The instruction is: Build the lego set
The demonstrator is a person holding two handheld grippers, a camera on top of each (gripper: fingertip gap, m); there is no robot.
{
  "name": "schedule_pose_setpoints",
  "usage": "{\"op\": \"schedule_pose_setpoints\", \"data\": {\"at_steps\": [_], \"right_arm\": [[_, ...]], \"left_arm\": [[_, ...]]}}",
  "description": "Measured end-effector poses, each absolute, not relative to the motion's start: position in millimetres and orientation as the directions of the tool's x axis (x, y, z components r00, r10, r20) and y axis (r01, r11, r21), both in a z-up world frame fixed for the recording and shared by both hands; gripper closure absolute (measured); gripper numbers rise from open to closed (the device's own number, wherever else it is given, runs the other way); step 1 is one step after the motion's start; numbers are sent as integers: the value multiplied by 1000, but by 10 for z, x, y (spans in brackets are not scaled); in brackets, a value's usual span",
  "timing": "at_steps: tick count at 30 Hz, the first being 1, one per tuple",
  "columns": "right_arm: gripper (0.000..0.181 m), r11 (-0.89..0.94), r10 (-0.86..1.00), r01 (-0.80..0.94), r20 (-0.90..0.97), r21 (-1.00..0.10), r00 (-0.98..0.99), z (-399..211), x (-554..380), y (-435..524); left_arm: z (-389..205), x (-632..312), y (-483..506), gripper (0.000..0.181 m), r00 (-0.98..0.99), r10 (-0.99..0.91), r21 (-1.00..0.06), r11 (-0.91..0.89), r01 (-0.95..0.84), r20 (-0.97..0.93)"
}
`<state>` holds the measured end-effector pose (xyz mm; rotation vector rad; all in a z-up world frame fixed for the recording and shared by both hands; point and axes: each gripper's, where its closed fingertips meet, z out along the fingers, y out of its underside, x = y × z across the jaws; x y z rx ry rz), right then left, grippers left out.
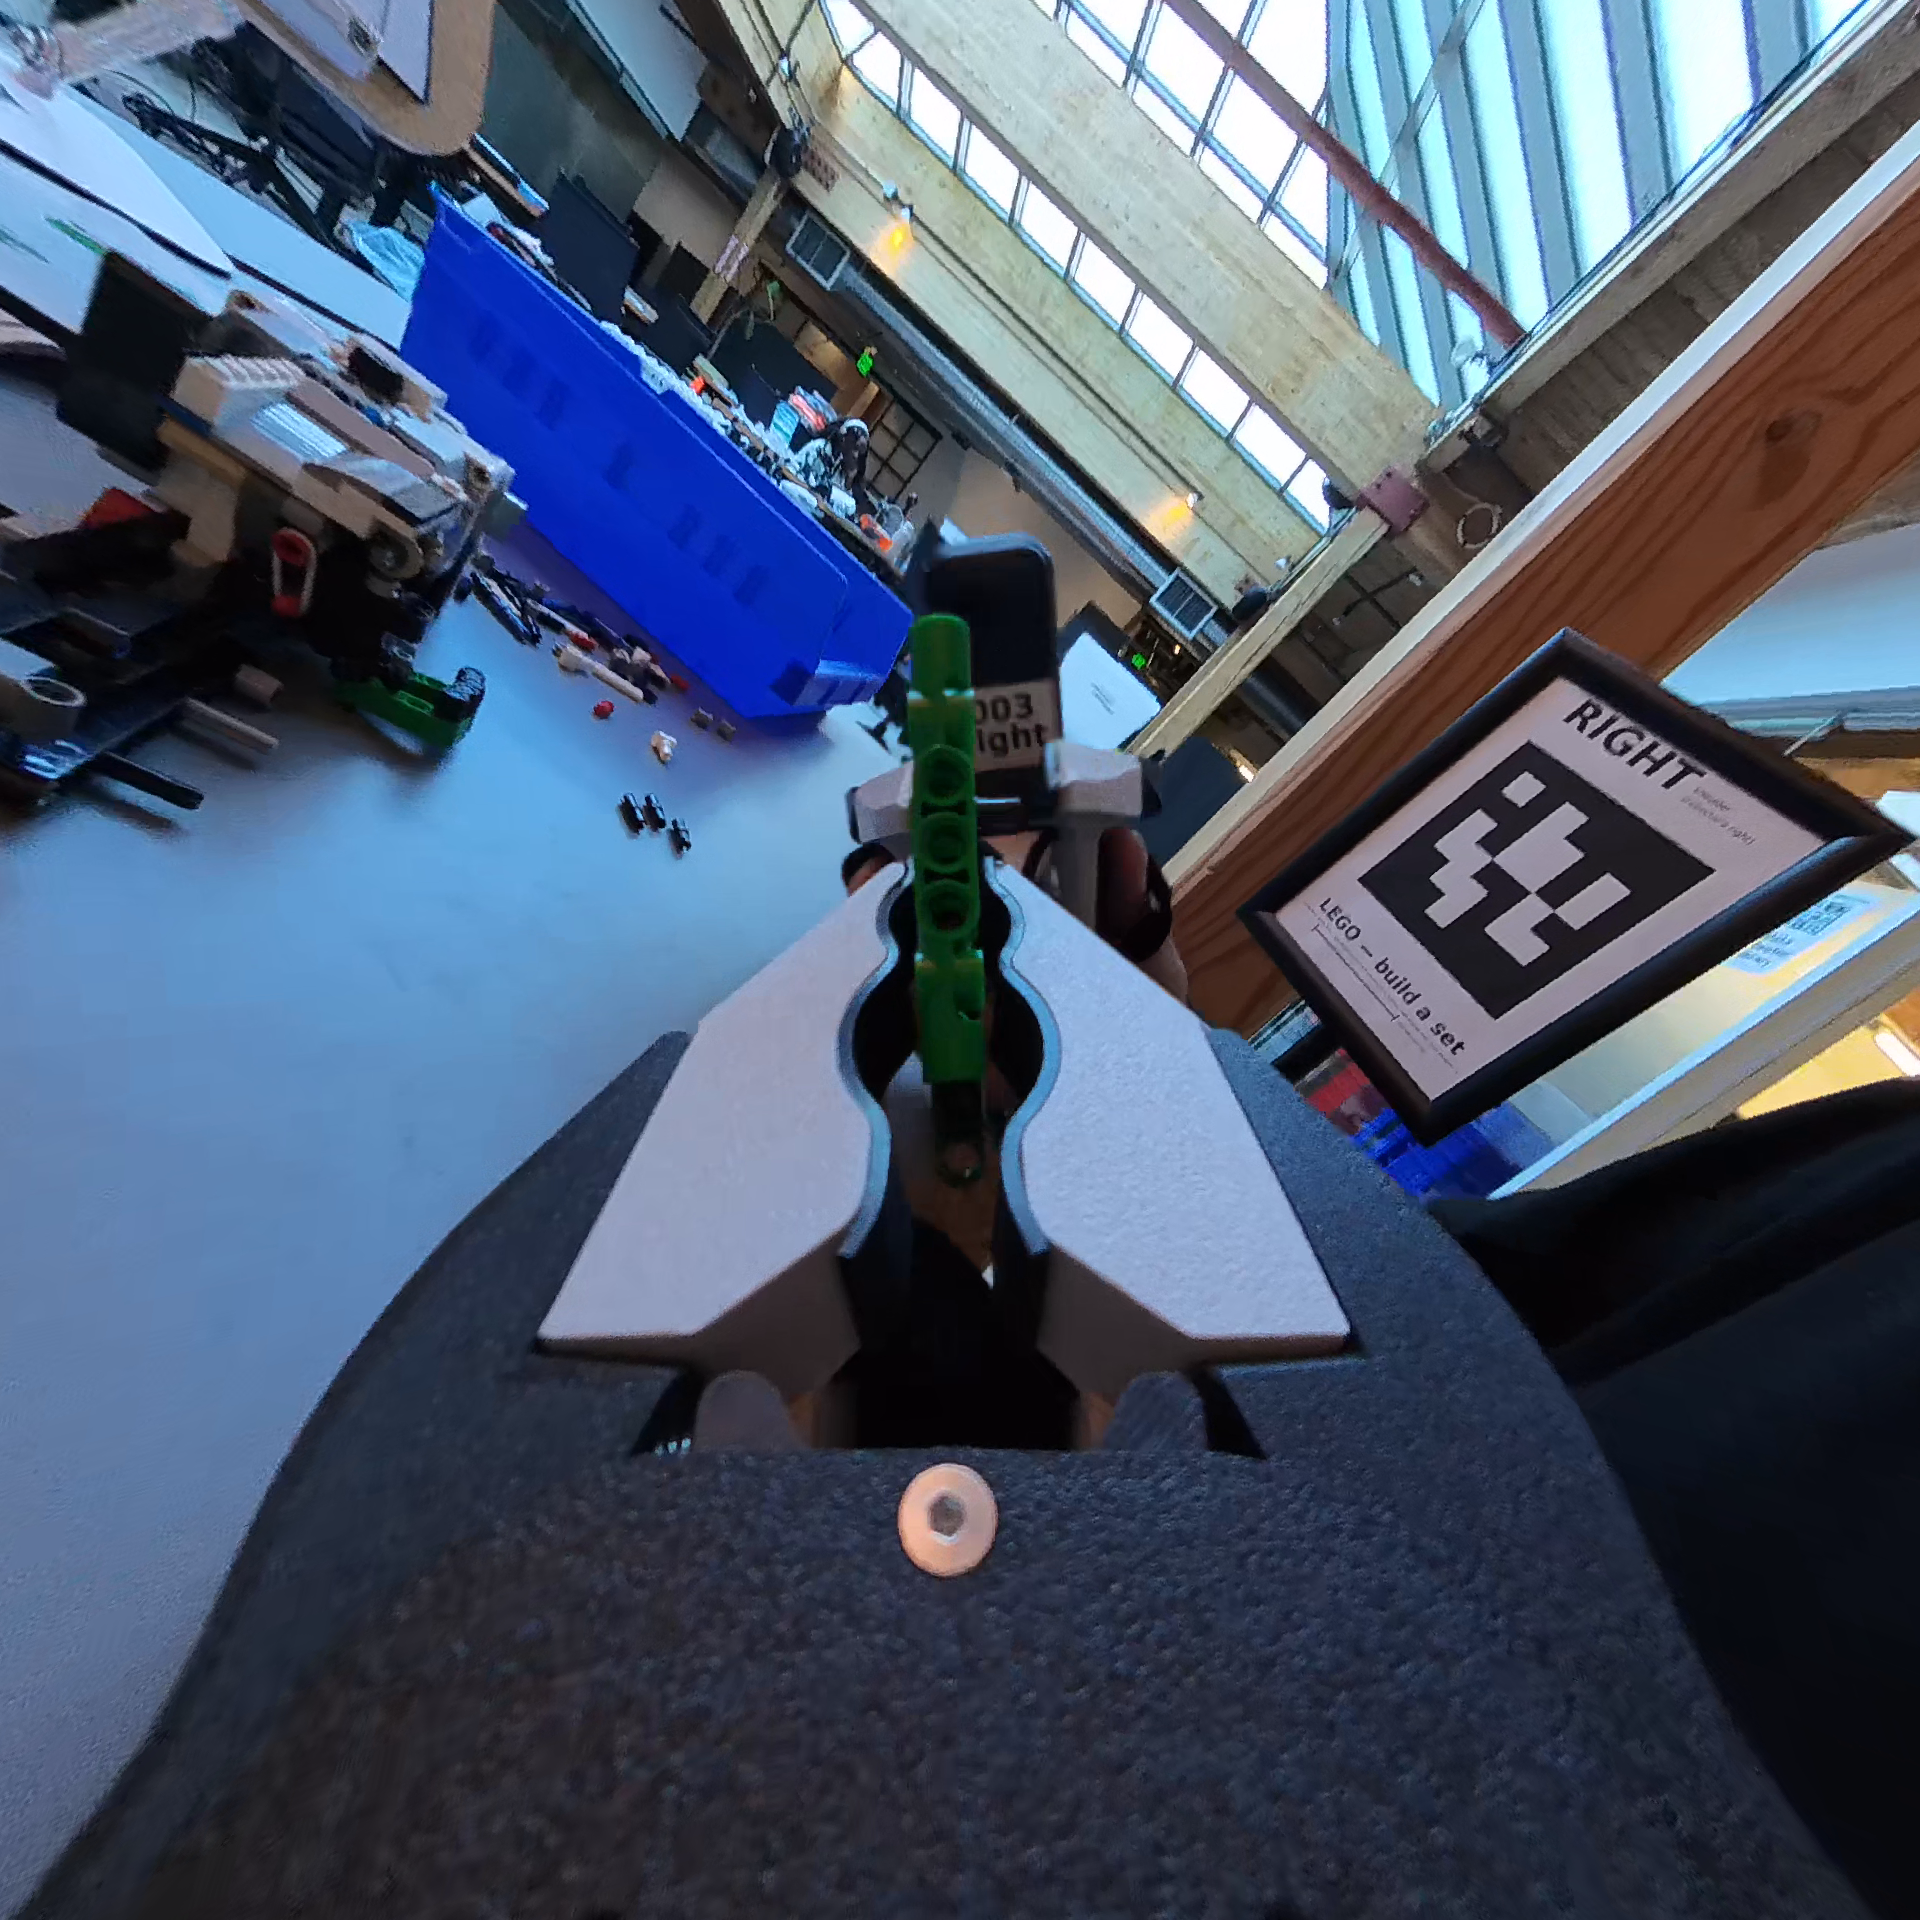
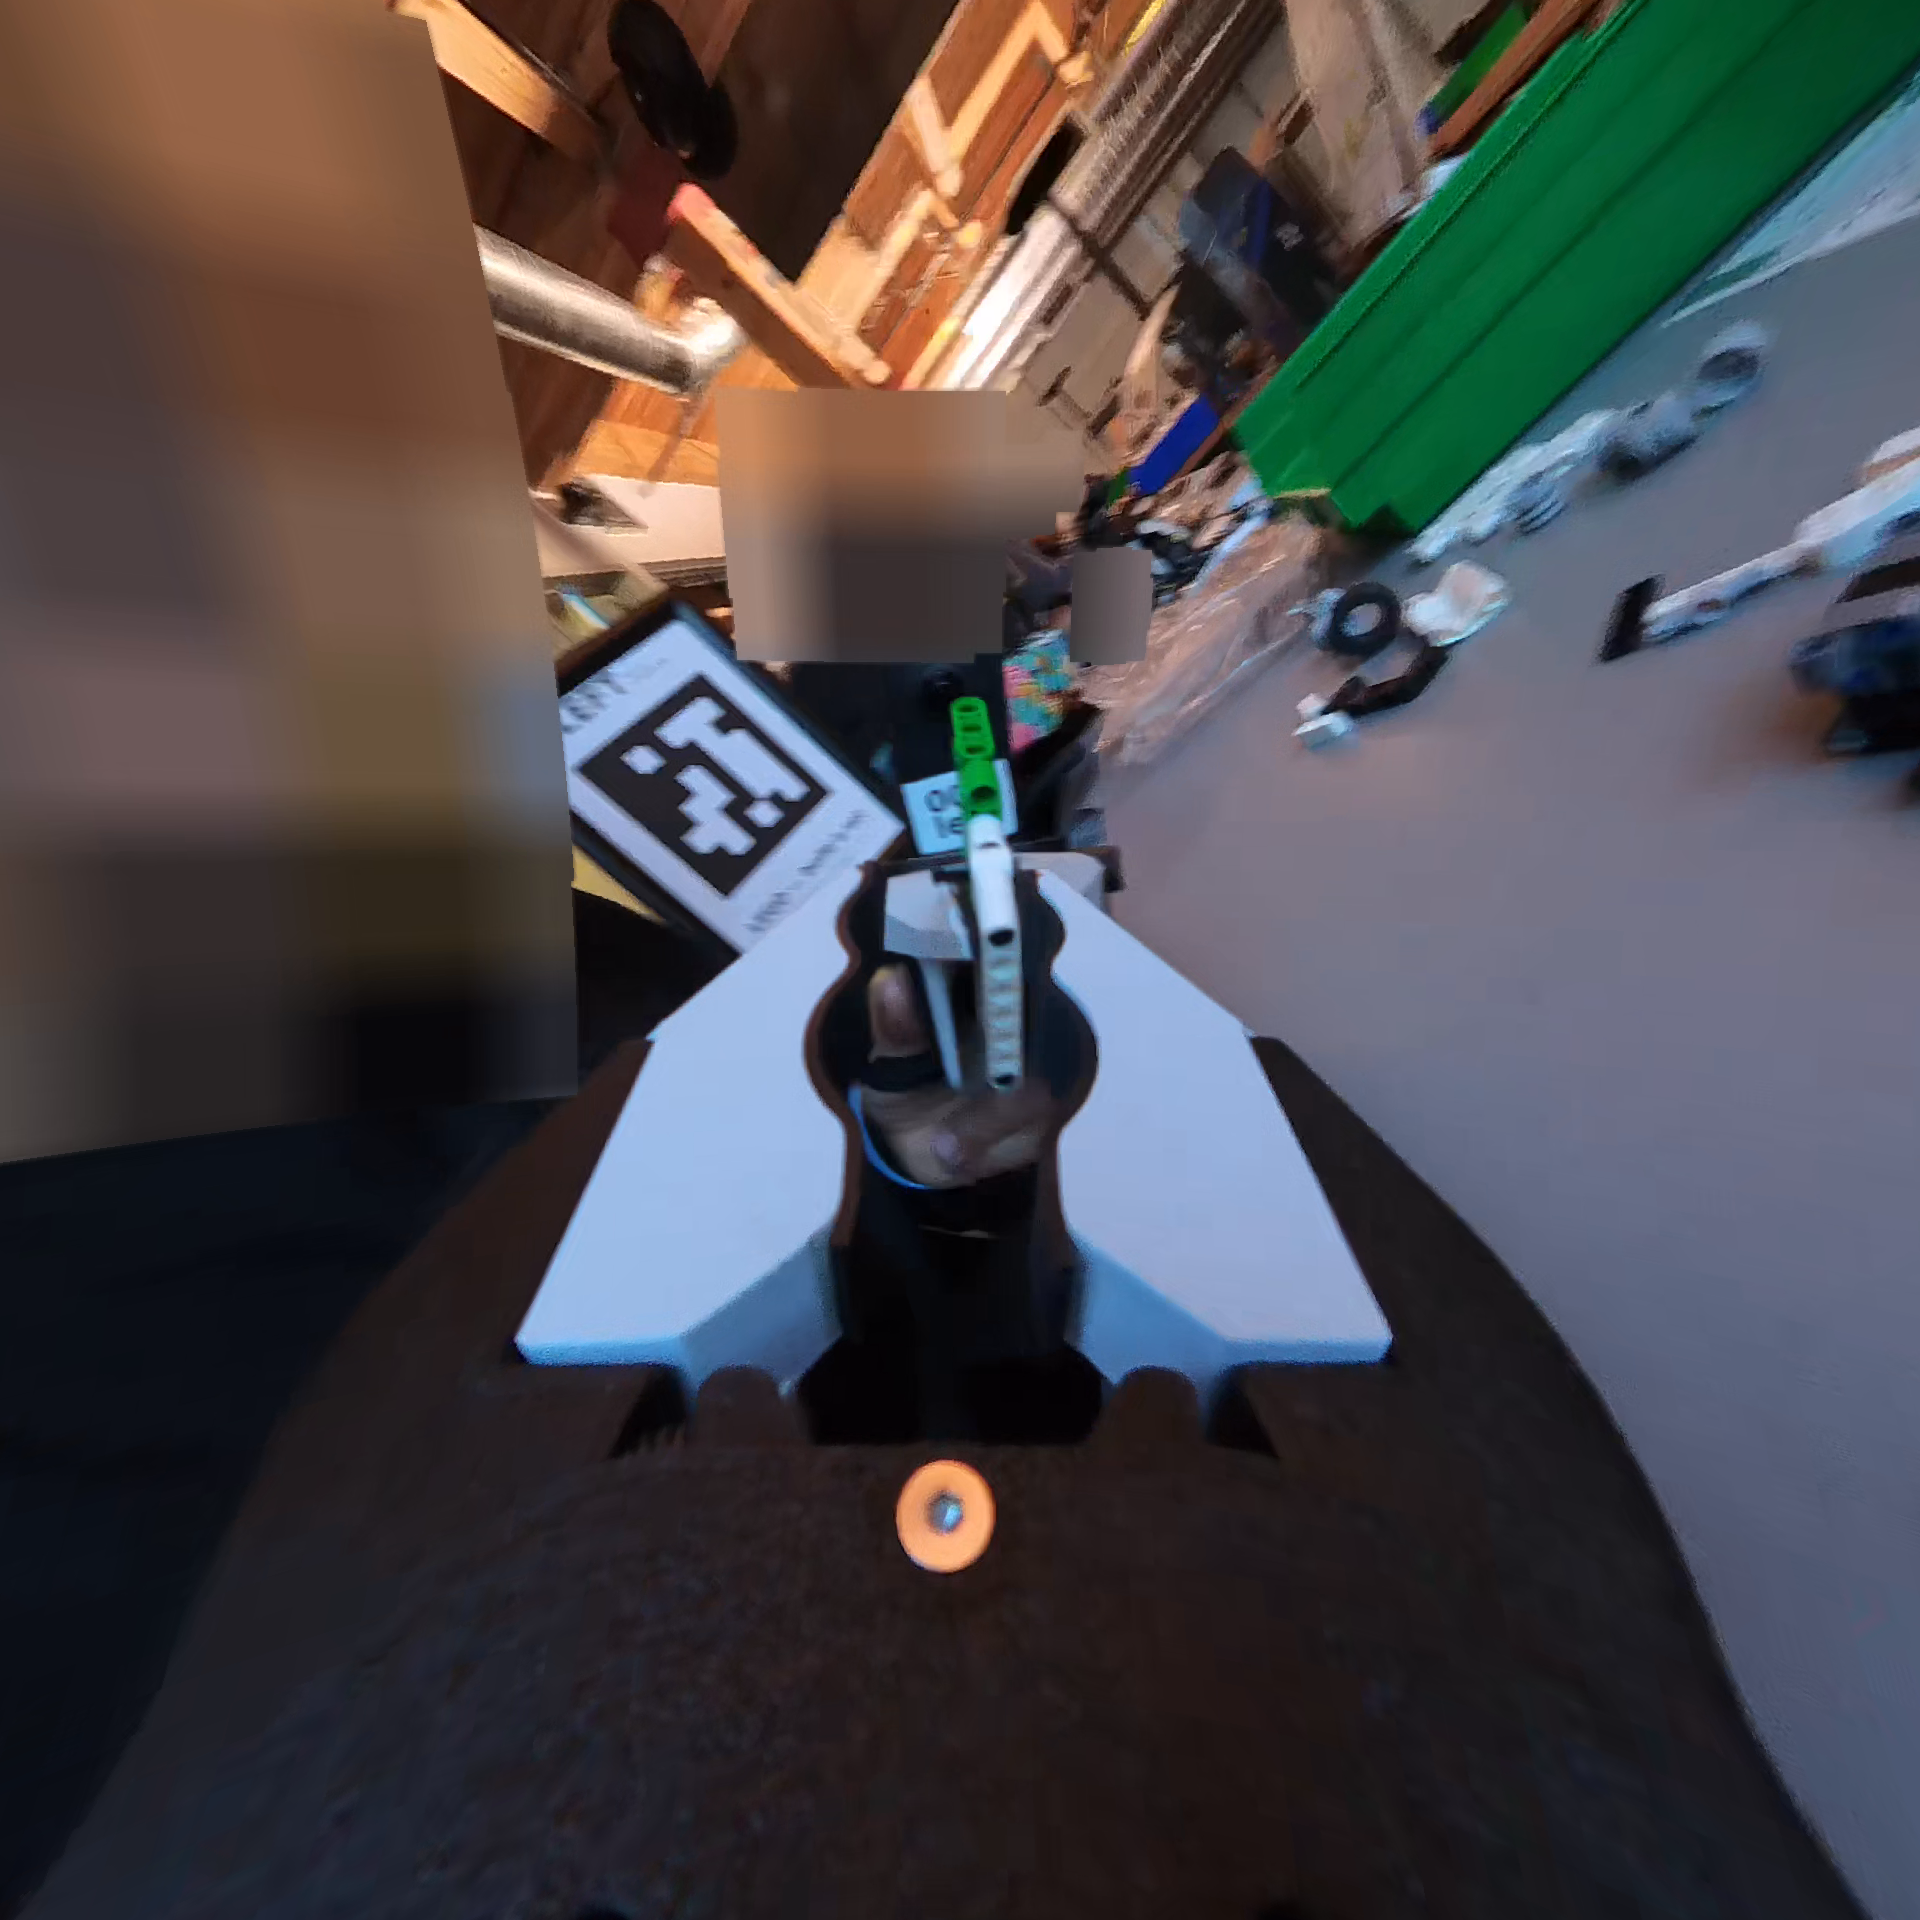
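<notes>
Your left tool (image 1: 940,914) is clamped on a green beam (image 1: 943,831), which stands up between its tips, raised off the bench (image 1: 312,987). Only this view shows the half-built model (image 1: 260,488) at the far left of the bench, a blue bin (image 1: 623,468) beside it, and loose small parts (image 1: 623,675) scattered between them. Behind the beam sits your right tool (image 1: 997,800), with a framed marker card (image 1: 1558,883) to its right.

Your right tool (image 2: 987,935) is clamped on a white beam (image 2: 997,977), whose far end meets the green beam (image 2: 975,753) held by the other tool. This view alone shows a green bin (image 2: 1507,343) and blurred pale parts (image 2: 1558,499) on the bench (image 2: 1455,1039), plus a second marker card (image 2: 717,800).

The bench is pale grey. Overhead are skylights (image 1: 1195,156) and timber beams (image 1: 1662,499). The green beam is slim, with a row of round holes; the white one is longer, also holed.
</notes>
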<state>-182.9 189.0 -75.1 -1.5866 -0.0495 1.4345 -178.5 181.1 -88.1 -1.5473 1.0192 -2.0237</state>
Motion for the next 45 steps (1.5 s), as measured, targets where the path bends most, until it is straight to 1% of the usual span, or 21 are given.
{"op": "schedule_pose_setpoints", "data": {"at_steps": [2,3,5,6,8,10,12,13,18,21,24,26,28,30,32,33,36,39,42,45], "right_arm": [[161,-488,564,-513,-703,-707,433,-835,-1774,1900],[161,-484,564,-510,-699,-711,440,-849,-1804,1883],[159,-505,561,-522,-721,-687,406,-888,-1923,1861],[156,-528,550,-506,-729,-682,408,-954,-2001,1863],[155,-544,552,-449,-706,-709,444,-1012,-2148,1871],[161,-507,563,-441,-672,-741,481,-978,-2228,1916],[172,-485,565,-447,-660,-751,496,-971,-2233,1932],[173,-482,568,-455,-662,-749,489,-965,-2215,1928],[175,-527,573,-479,-710,-702,410,-931,-2114,1841],[175,-530,565,-471,-708,-705,424,-931,-1970,1816],[175,-570,543,-474,-741,-671,395,-927,-1844,1805],[175,-612,528,-451,-760,-650,378,-965,-1800,1801],[175,-616,523,-439,-756,-654,393,-981,-1709,1836],[175,-583,515,-460,-742,-670,429,-956,-1561,1924],[175,-521,521,-495,-719,-695,460,-863,-1393,2021],[174,-500,520,-494,-703,-711,485,-841,-1334,2067],[171,-397,512,-461,-609,-793,606,-787,-1145,2207],[164,-287,440,-348,-445,-893,780,-755,-859,2337],[160,-200,279,-162,-215,-966,936,-686,-381,2444],[161,-161,70,31,20,-986,997,-613,179,2525]], "left_arm": [[-838,-1804,1885,175,-316,-668,-721,-687,-86,674],[-816,-1814,1924,175,-319,-659,-710,-701,-70,681],[-770,-1835,1981,175,-333,-639,-688,-724,-43,693],[-746,-1844,1995,175,-344,-630,-679,-733,-34,697],[-720,-1847,2001,175,-362,-611,-663,-748,-29,704],[-698,-1838,1975,175,-387,-584,-645,-763,-39,714],[-698,-1826,1962,175,-394,-571,-637,-769,-51,721],[-694,-1825,1956,175,-402,-562,-633,-772,-59,723],[-678,-1864,1954,174,-447,-481,-597,-786,-162,754],[-665,-1878,2072,174,-458,-463,-587,-791,-173,759],[-668,-1862,2178,175,-463,-466,-595,-784,-179,754],[-714,-1816,2183,175,-450,-470,-605,-765,-222,760],[-784,-1770,2210,176,-417,-481,-611,-743,-273,771],[-861,-1730,2242,176,-385,-494,-615,-719,-323,780],[-896,-1677,2225,176,-370,-471,-593,-710,-379,801],[-885,-1628,2255,176,-357,-461,-577,-726,-374,812],[-822,-1461,2385,176,-333,-393,-501,-789,-357,857],[-771,-1296,2564,175,-315,-354,-452,-827,-335,881],[-712,-1167,2798,176,-287,-335,-417,-857,-304,898],[-684,-1065,2999,176,-249,-344,-409,-865,-292,905]]}}
